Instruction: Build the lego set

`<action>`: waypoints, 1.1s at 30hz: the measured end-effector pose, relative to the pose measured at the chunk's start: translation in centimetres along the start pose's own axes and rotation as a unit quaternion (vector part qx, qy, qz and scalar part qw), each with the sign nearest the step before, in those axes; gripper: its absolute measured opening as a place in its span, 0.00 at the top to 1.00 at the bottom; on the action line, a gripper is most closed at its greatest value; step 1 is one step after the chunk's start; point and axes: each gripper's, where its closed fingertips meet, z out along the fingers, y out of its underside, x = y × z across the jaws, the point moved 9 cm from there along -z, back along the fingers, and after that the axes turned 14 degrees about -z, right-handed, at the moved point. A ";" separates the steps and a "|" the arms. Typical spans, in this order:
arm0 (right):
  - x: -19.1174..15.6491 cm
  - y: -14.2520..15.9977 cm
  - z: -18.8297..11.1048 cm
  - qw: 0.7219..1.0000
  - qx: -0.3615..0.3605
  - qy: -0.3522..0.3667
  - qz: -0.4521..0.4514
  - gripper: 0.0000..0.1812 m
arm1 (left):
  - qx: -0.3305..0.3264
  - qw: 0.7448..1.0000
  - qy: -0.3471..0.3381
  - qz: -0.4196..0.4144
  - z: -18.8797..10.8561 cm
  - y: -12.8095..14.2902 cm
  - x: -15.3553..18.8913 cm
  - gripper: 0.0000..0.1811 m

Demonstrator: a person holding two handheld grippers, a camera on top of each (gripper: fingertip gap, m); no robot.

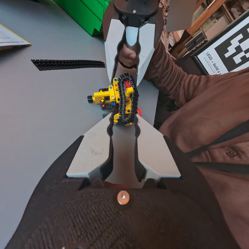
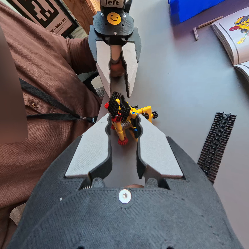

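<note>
Lego model (image 1: 118,99), between both hand-held gripper tips, on table (image 1: 47,107)

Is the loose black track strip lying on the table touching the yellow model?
Apart. The left wrist view shows bare grey table between the track strip and the yellow model.

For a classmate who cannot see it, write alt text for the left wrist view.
Two grey-fingered grippers, left gripper and right gripper, close from opposite ends on a yellow Lego model wrapped in black track on a grey table; a spare black track strip lies beyond.
</note>
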 end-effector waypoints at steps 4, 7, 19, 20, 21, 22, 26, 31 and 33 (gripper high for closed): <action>0.0 0.1 0.0 1.000 0.004 -0.005 0.003 0.81 | -0.020 1.000 0.005 -0.010 0.3 0.2 0.1 0.86; -0.3 0.1 0.2 1.000 0.005 -0.012 0.000 0.82 | -0.031 0.999 0.018 -0.014 0.4 0.5 0.3 0.85; -1.1 0.1 0.5 0.999 0.006 -0.004 -0.031 0.82 | -0.026 0.999 -0.012 0.020 -0.1 0.4 2.2 0.93; -1.2 0.1 0.5 0.999 0.005 -0.002 -0.038 0.82 | -0.025 0.999 -0.014 0.026 -0.2 0.2 2.6 0.93; -1.3 0.1 0.5 0.999 0.004 0.000 -0.045 0.82 | -0.025 0.999 -0.016 0.031 -0.2 0.1 3.0 0.93; -1.4 0.1 0.5 0.999 0.003 0.003 -0.050 0.82 | -0.028 0.999 -0.020 0.037 -0.1 0.1 3.3 0.92; -1.8 0.2 0.5 0.998 0.000 0.006 -0.062 0.81 | -0.040 0.994 -0.070 0.067 0.5 0.8 4.0 0.87; -1.9 0.2 0.3 0.997 -0.001 0.019 -0.072 0.80 | -0.008 0.982 -0.144 0.123 0.3 1.2 4.8 0.84; -2.0 0.2 0.2 0.997 -0.002 0.024 -0.079 0.79 | 0.001 0.975 -0.158 0.156 0.3 1.6 5.4 0.86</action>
